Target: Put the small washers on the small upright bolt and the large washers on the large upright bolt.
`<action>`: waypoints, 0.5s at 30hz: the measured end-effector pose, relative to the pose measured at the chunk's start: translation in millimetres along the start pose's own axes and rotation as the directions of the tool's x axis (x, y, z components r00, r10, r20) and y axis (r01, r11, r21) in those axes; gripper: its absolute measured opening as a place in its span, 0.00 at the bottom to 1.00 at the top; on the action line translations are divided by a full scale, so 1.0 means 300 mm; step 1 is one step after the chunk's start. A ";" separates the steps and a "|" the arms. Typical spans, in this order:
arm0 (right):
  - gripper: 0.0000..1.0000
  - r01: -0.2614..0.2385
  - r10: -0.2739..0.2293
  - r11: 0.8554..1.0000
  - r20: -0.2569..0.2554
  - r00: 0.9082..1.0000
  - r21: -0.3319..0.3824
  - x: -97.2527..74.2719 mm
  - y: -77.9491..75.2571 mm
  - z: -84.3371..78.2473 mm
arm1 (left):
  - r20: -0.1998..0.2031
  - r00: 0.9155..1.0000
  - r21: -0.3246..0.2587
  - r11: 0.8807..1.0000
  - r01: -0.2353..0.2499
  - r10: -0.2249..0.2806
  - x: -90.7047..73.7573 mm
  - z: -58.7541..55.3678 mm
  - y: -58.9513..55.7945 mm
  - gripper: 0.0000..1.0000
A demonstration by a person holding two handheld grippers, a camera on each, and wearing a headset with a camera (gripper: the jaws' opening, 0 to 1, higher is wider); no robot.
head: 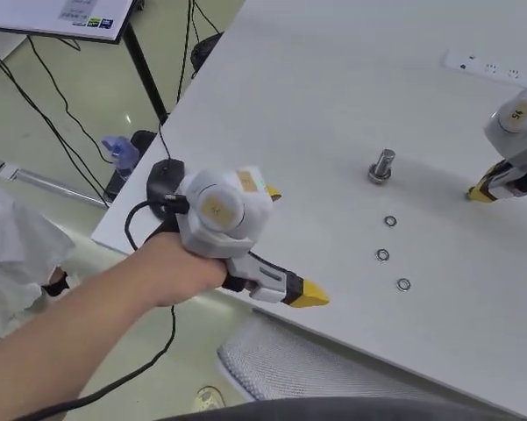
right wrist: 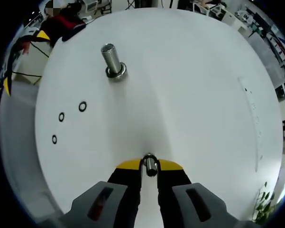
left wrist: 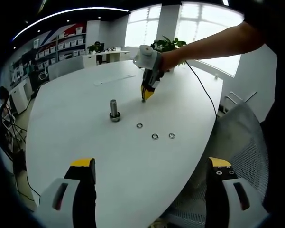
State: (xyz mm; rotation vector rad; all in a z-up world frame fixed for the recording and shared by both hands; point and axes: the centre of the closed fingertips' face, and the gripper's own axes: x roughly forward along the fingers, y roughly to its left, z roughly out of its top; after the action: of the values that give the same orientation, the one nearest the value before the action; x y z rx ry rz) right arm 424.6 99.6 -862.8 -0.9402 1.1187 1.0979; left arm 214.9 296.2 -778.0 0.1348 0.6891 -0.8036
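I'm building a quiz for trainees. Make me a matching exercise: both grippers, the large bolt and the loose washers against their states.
1 left gripper
2 right gripper
3 large bolt
4 loose washers

A lying flat in a row on the table
B standing upright
C open, holding nothing
D shut on a small bolt

Pairs: 1-C, 2-D, 3-B, 4-A.
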 end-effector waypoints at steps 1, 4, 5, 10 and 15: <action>0.12 0.000 0.000 1.000 0.000 1.000 0.001 0.003 0.000 0.000 | 0.001 1.000 -0.002 1.000 -0.001 0.001 -0.001 0.001 0.002 0.97; 0.12 -0.004 0.004 1.000 -0.004 1.000 -0.001 0.020 -0.006 -0.002 | -0.002 1.000 -0.004 1.000 -0.003 0.003 -0.004 -0.001 0.004 0.97; 0.12 -0.004 0.004 1.000 -0.005 1.000 -0.001 0.022 -0.006 -0.002 | -0.003 1.000 -0.004 1.000 -0.002 0.002 -0.004 -0.001 0.005 0.97; 0.13 -0.005 0.005 1.000 -0.007 1.000 -0.008 0.023 -0.003 -0.001 | 0.002 1.000 -0.013 1.000 0.002 -0.002 0.002 0.001 0.003 0.96; 0.13 -0.010 0.010 1.000 -0.002 1.000 0.000 0.030 -0.012 0.003 | 0.002 1.000 -0.013 1.000 0.007 -0.007 0.013 0.000 0.000 0.95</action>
State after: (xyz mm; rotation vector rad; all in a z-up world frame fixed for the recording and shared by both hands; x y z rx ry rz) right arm 428.9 101.4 -871.3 -0.9372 1.1260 1.1051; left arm 216.9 293.6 -780.3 0.1201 0.6930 -0.8054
